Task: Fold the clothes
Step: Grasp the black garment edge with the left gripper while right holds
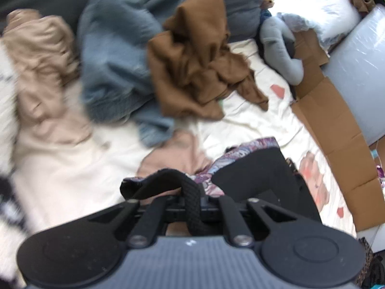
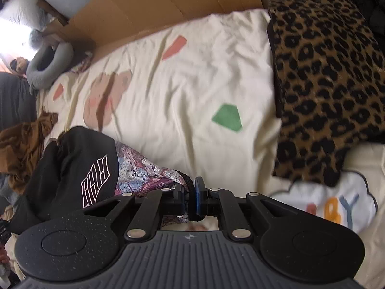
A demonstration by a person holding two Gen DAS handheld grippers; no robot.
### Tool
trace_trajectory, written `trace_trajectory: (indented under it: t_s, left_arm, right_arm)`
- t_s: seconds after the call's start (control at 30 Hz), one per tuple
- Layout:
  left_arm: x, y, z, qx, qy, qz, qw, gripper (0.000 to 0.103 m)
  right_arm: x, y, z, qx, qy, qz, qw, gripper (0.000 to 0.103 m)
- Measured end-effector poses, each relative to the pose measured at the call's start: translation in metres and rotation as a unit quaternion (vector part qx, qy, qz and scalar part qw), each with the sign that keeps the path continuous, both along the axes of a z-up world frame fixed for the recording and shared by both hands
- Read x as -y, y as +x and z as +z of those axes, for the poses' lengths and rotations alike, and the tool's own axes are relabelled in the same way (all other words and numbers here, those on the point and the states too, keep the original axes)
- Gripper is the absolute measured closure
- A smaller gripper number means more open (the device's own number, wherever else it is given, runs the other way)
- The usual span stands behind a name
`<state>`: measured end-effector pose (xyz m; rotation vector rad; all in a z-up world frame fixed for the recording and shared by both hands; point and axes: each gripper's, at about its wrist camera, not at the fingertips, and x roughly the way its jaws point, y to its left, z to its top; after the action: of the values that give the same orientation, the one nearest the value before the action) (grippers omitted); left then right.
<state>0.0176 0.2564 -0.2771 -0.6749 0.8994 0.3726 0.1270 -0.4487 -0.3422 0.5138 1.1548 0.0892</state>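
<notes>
Both grippers, left (image 1: 191, 201) and right (image 2: 191, 198), have jaws pinching the black patterned garment (image 2: 79, 166) over the bed (image 2: 192, 84).

along your bed's far edge you see flattened cardboard (image 2: 168, 2) lying against the cream sheet (image 2: 192, 77) with its pink and green shapes. a grey neck pillow (image 1: 284, 43) sits near the cardboard's end, and a white pillow (image 1: 320, 12) lies in bright light beyond it.
</notes>
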Motion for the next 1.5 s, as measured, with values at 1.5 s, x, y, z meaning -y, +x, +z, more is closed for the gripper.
trace_trajectory:
  t_s: [1.5]
  left_arm:
    - [0.029,-0.219,0.031,-0.203,-0.074,0.085,0.9727,0.098]
  right_arm:
    - [0.015,-0.109,0.052,-0.159,-0.074,0.094,0.980,0.097]
